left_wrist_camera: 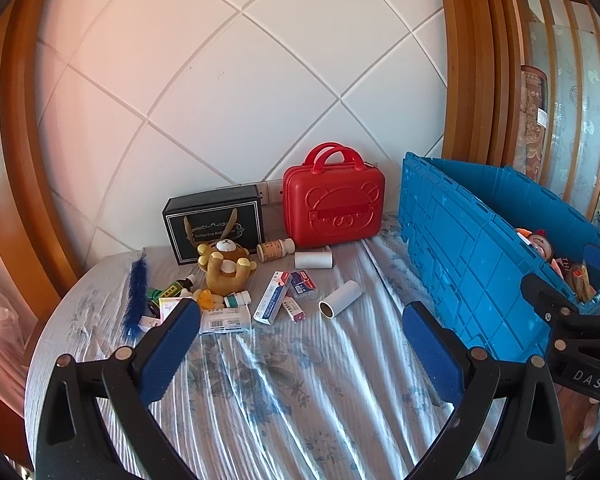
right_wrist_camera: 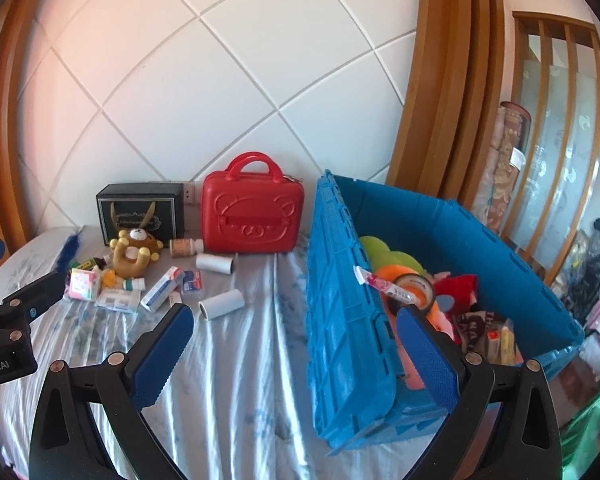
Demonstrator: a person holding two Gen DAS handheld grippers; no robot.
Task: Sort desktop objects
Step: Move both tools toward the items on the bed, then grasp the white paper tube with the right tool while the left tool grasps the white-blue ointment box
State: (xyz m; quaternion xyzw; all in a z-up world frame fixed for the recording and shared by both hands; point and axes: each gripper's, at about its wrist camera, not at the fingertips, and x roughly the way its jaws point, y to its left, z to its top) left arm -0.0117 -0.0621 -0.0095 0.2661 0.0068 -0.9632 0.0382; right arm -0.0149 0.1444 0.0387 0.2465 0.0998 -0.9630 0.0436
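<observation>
- Left tool (left_wrist_camera: pixel 300 344): fingers spread wide, nothing between them, over the cloth-covered table (left_wrist_camera: pixel 284 392).
- Right tool (right_wrist_camera: pixel 296 344): also gaping, empty, straddling the near wall of the blue crate (right_wrist_camera: pixel 340 320).
- Paper roll (left_wrist_camera: pixel 339 304) lies flat, long axis diagonal, open end toward camera-left; 2nd roll (left_wrist_camera: pixel 313 260) lies crosswise near the red case (left_wrist_camera: pixel 332 204).
- Medicine box (left_wrist_camera: pixel 271 303) points away, toward the case.
- Only right view shows crate contents: tape roll (right_wrist_camera: pixel 414 290), prob. plush toys.

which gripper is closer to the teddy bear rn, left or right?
Left. The left gripper hangs open over the bedsheet, just short of the clutter around the teddy bear. The right gripper is open farther right, at the blue crate, well off from the bear.
</observation>
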